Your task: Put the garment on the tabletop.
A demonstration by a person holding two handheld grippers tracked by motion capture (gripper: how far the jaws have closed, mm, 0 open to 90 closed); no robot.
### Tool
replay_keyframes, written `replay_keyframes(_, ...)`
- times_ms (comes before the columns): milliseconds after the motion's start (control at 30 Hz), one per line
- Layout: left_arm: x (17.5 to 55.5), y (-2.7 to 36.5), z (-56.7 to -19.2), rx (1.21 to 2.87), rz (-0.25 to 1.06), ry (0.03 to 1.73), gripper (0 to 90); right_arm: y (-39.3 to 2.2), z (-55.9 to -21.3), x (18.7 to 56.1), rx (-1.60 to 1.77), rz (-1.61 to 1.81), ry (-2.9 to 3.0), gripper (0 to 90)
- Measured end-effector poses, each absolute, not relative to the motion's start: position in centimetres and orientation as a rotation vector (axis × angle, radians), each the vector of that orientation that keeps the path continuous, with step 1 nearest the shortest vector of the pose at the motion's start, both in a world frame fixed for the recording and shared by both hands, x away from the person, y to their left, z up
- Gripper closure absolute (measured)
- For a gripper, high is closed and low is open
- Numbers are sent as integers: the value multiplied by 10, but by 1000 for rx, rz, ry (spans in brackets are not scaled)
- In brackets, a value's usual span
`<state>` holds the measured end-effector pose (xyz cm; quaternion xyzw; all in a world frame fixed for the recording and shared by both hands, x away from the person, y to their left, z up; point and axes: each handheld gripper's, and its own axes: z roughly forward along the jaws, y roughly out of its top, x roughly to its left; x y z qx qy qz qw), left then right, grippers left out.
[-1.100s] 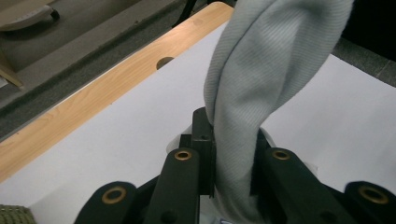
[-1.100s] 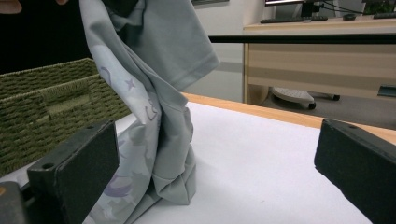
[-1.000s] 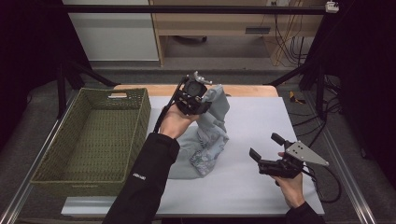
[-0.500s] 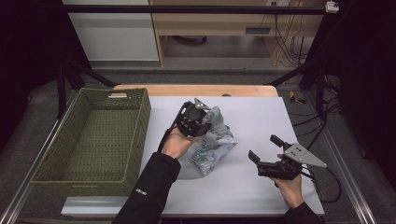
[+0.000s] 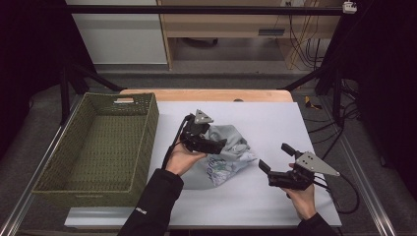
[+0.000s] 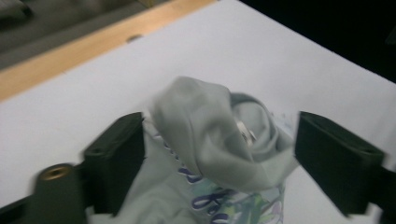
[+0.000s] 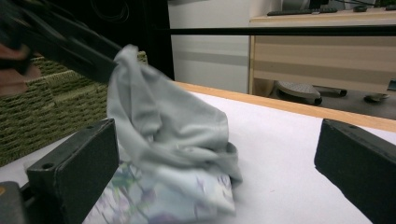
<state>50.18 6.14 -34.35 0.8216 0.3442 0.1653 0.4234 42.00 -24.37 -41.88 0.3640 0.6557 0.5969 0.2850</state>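
A light grey garment [image 5: 230, 156] with a coloured print lies bunched on the white table top [image 5: 275, 120], at its middle. My left gripper [image 5: 219, 144] is low over the garment's left side and points right. In the left gripper view its jaws stand wide apart, open, with a rolled hump of the garment [image 6: 210, 135] between them. My right gripper [image 5: 273, 156] hovers open just right of the garment, facing it. In the right gripper view the garment [image 7: 163, 135] rises to a peak against the left gripper's black finger [image 7: 79, 51].
A green woven basket [image 5: 147, 137] stands at the table's left side, close to the left hand. A wooden strip [image 5: 211, 93] runs along the table's far edge. Cables hang off the right side near the right gripper.
My left gripper has come down and toward the person from high over the back of the table. The garment has sunk with it into a lower heap. The right gripper has barely moved.
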Motion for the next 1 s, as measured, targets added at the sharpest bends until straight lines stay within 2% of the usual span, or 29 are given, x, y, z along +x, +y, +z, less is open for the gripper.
replay_keyframes(233,483,86,-337,1921,433,846,50,-244,-420,420,987,1599,1754,5)
replay_keyframes(300,471,101,-346,1832,444,835,49,-244,-421,420,1007,1602,1746,5)
replay_keyframes(400,461,113,-358,1790,457,838,49,-245,-421,419,1005,1601,1742,5)
replay_keyframes(733,429,136,-394,1710,497,835,49,-245,-423,419,1017,1606,1734,4)
replay_keyframes(1000,422,148,-407,1658,506,857,49,-246,-425,419,993,1591,1739,4)
